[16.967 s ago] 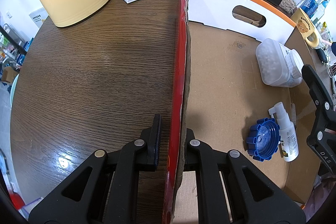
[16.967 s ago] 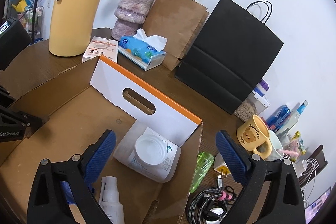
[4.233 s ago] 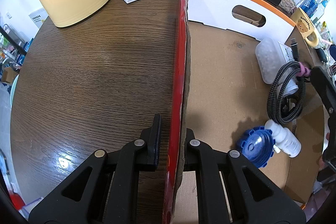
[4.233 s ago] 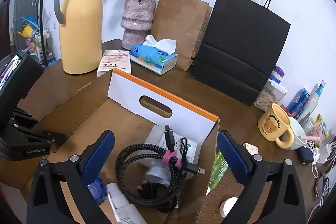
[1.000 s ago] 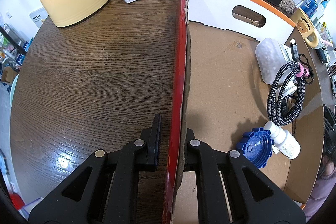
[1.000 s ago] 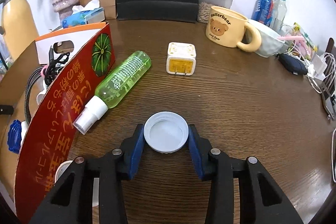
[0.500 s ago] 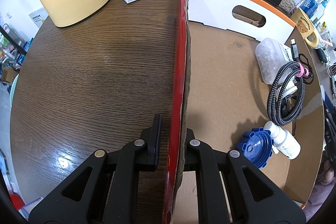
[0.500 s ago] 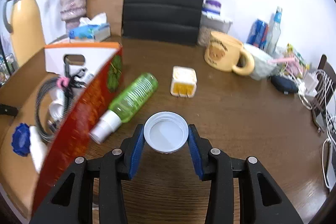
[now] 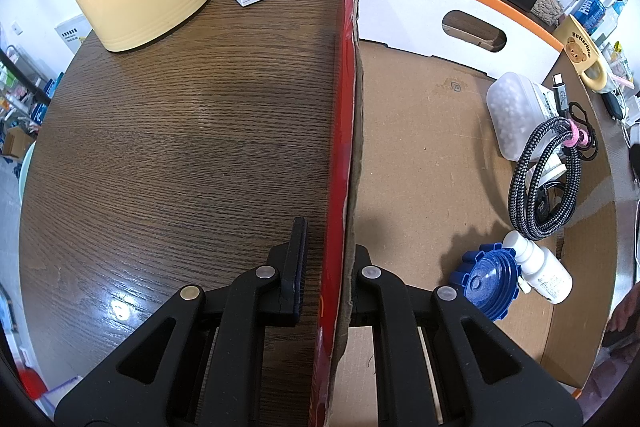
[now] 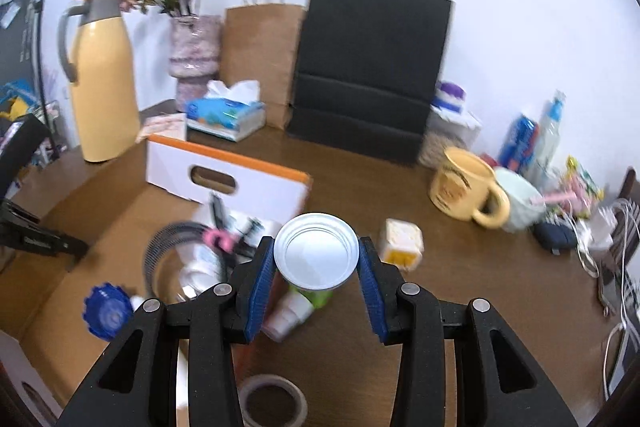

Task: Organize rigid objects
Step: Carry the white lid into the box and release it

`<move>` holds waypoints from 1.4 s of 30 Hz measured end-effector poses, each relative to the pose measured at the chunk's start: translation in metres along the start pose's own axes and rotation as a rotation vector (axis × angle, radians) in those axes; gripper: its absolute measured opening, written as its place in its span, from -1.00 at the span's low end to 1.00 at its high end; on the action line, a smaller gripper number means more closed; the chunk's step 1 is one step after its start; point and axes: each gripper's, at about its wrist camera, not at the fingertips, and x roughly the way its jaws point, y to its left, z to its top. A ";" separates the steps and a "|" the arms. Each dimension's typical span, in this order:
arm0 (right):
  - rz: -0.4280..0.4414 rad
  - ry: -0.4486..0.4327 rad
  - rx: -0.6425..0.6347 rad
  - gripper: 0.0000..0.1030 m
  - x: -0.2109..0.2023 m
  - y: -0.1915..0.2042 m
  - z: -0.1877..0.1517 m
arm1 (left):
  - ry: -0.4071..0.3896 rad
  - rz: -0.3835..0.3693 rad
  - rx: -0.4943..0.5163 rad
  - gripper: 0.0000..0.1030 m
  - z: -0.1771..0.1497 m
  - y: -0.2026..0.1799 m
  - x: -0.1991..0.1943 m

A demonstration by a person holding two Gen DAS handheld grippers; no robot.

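**White lid held over the table, box wall clamped**

Right gripper [image 10: 316, 277]: blue pads pressed on both sides of a round white lid [image 10: 316, 250], open side toward the camera, held in the air above the wooden table [image 10: 480, 291]. The picture is blurred.

Nearest below the lid: a roll of tape [image 10: 274, 405] at the bottom edge, then a green bottle [image 10: 298, 301] with a white cap lying on the table, partly hidden behind the lid and the left finger. Just right of the lid, a small yellow and white cube [image 10: 402, 241]. Farther right, a yellow mug [image 10: 466, 189] touching a pale bowl [image 10: 520, 203].

Left gripper [image 9: 326, 267]: jaws closed tight on the red side wall of the cardboard box [image 9: 420, 147], near its front end, one finger outside, one inside.

Inside the box, against its right side, near to far: a blue cap [image 9: 486, 279] touching a small white bottle [image 9: 540, 271], a coiled braided cable [image 9: 544, 179], a clear tub [image 9: 510, 115] of white beads. The rest of the box floor is bare cardboard.

Far side of the table: a yellow jug [image 10: 102, 79], tissue box [image 10: 226, 115], vase [image 10: 194, 55] with flowers, brown paper bag [image 10: 260, 63], black paper bag [image 10: 370, 75], all against the white wall.
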 end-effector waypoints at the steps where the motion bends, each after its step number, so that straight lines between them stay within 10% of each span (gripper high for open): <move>1: 0.010 -0.007 -0.017 -0.12 0.001 0.007 0.005 | 0.000 0.000 0.000 -0.86 0.000 0.001 0.000; 38: 0.075 0.009 -0.196 -0.10 0.033 0.074 0.034 | 0.000 0.000 0.000 -0.86 0.000 0.000 0.000; 42: 0.064 0.013 -0.194 0.65 0.031 0.073 0.035 | 0.000 0.000 0.000 -0.86 0.000 0.000 0.000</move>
